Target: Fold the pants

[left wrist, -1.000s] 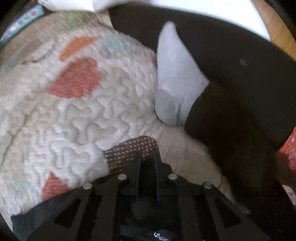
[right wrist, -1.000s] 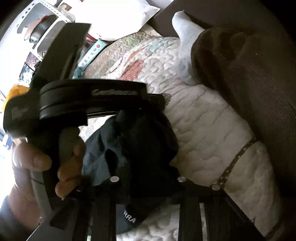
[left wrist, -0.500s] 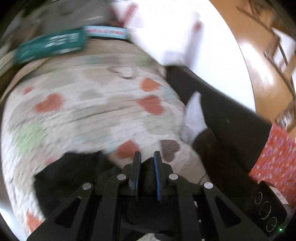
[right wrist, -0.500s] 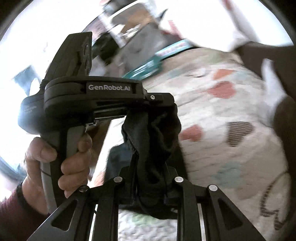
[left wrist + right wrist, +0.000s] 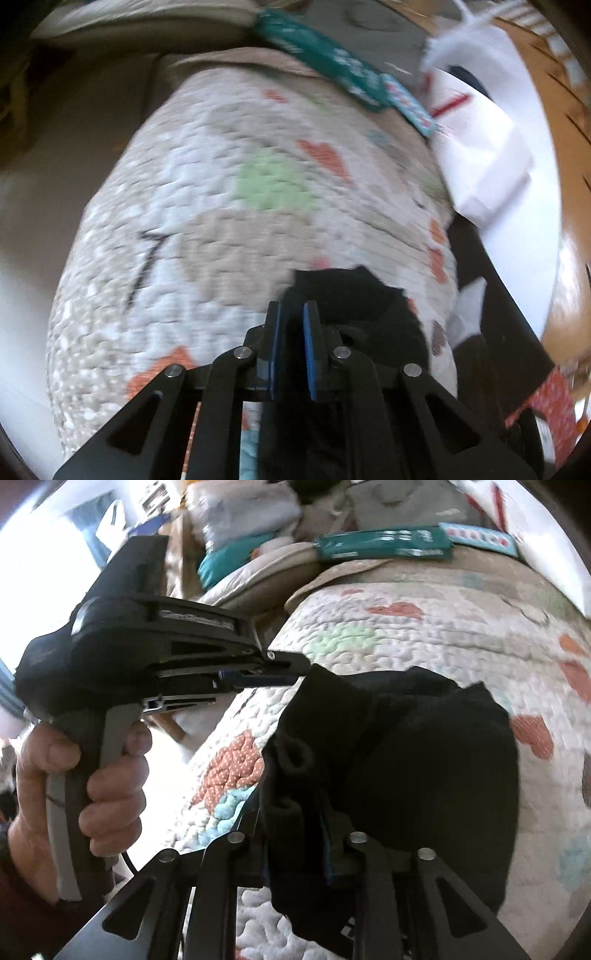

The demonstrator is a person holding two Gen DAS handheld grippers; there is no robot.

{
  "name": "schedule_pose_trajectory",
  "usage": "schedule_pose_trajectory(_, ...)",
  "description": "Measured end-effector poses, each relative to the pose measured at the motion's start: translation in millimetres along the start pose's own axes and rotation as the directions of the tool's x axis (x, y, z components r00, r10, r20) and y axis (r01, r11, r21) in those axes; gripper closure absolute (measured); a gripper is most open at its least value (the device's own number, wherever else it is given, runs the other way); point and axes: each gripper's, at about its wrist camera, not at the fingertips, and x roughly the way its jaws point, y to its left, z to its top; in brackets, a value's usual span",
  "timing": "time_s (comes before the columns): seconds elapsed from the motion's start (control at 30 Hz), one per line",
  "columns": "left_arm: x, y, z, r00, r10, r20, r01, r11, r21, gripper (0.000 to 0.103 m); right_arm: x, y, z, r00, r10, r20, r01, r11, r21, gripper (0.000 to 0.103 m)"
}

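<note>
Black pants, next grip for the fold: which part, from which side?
On the black pants, probably the far corner, approached from above the quilt on its far side. That corner sticks out thin and free at the spread edge. The near end is rolled and bunched thick, so jaws would catch several layers.

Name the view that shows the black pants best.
The right wrist view: the black pants fill its middle, bunched between the right gripper's fingers. The left wrist view shows only a dark patch behind its fingers.
</note>
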Motion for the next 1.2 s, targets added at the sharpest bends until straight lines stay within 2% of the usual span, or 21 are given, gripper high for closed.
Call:
schedule_pose_trajectory(0.03,-1,4,2,1.0,0.009,0.003,-0.009,1.0,-0.016,0.091,2,4,-1,1.0,-0.013,-0.003,0.013,1.0,-0.022,0.068)
schedule_pose_trajectory(0.1,-7,8,5,0.999,0.037,0.022,-0.036,0.998,-0.047,0.082,-1,12,-7,1.0,-0.011,-0.01,0.011,0.998,-0.057,0.036)
schedule_pose_trajectory(0.17,-17,13,6,0.997,0.062,0.051,-0.059,0.995,-0.076,0.075,-6,25,-13,1.0,-0.004,-0.019,0.002,0.995,-0.1,0.024)
schedule_pose_trajectory(0.37,-48,24,-7,0.992,0.079,0.097,-0.066,0.989,-0.132,0.072,-44,43,-27,1.0,0.012,-0.018,-0.016,0.98,-0.201,0.023)
schedule_pose_trajectory(0.43,-54,24,-16,0.99,0.098,0.101,-0.085,0.988,-0.132,0.072,-60,32,-22,1.0,0.03,-0.002,-0.03,0.985,-0.167,0.023)
schedule_pose_trajectory(0.53,-59,20,-32,0.99,0.11,0.088,-0.098,0.987,-0.131,0.072,-80,3,2,0.998,-0.022,0.054,0.027,0.996,-0.079,0.024)
schedule_pose_trajectory(0.6,-61,5,-42,0.992,0.082,0.099,-0.075,0.994,-0.078,0.072,-83,-13,19,0.994,-0.079,0.072,0.081,0.996,-0.035,0.03)
schedule_pose_trajectory(0.67,-57,-12,-45,0.993,0.056,0.1,-0.055,0.998,-0.008,0.072,-78,-25,35,0.993,-0.086,0.074,0.087,0.996,-0.005,0.031)
schedule_pose_trajectory(0.77,-41,-27,-44,0.995,0.041,0.086,-0.046,0.998,0.053,0.072,-55,-38,53,0.993,-0.116,0.027,0.115,0.992,0.042,0.031)
schedule_pose_trajectory(0.8,-33,-30,-43,0.995,0.055,0.078,-0.06,0.996,0.066,0.072,-51,-42,53,0.991,-0.131,0.025,0.129,0.99,0.053,0.032)
schedule_pose_trajectory(0.9,-8,-33,-36,0.977,0.203,0.061,-0.208,0.972,0.11,0.072,-40,-55,46,0.982,-0.188,0.009,0.187,0.979,0.086,0.032)
schedule_pose_trajectory(0.93,-1,-34,-34,0.967,0.25,0.059,-0.255,0.958,0.133,0.072,-37,-60,42,0.98,-0.201,-0.004,0.201,0.975,0.096,0.032)
schedule_pose_trajectory(1.0,9,-33,-31,0.934,0.349,0.082,-0.358,0.919,0.164,0.072,-32,-69,32,0.976,-0.216,-0.026,0.217,0.97,0.112,0.032)
schedule_pose_trajectory(1.1,13,-23,-29,0.889,0.446,0.1,-0.457,0.875,0.16,0.072,-33,-77,20,0.973,-0.232,-0.024,0.233,0.966,0.116,0.032)
schedule_pose_trajectory(1.13,13,-16,-27,0.886,0.456,0.088,-0.464,0.875,0.137,0.072,-35,-79,18,0.972,-0.235,-0.023,0.236,0.965,0.116,0.032)
schedule_pose_trajectory(1.2,6,-2,-24,0.91,0.412,0.048,-0.414,0.909,0.057,0.072,-40,-85,13,0.973,-0.231,-0.017,0.231,0.965,0.127,0.032)
